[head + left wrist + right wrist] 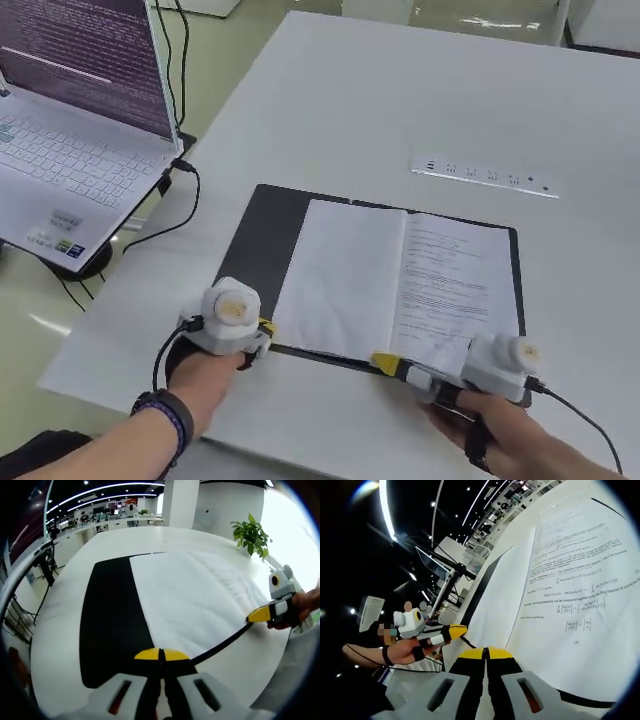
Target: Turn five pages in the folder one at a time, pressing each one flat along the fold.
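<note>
Both jaws are together; the printed page (455, 290) lies just ahead of our right gripper (385, 362), farther from our left gripper (265, 328).

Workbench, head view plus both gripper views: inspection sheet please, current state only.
Surface: white table, with the folder near its front edge.
Job's things: black folder lying open; blank page on the left, printed page on the right.
Clutter: open laptop left of the table; socket strip beyond the folder.
Grippers: left gripper shut, at the folder's near edge; right gripper shut, at the printed page's near edge.
Cables: laptop cable; right lead trailing from the right gripper.
Surroundings: potted plant; office with ceiling lights.
</note>
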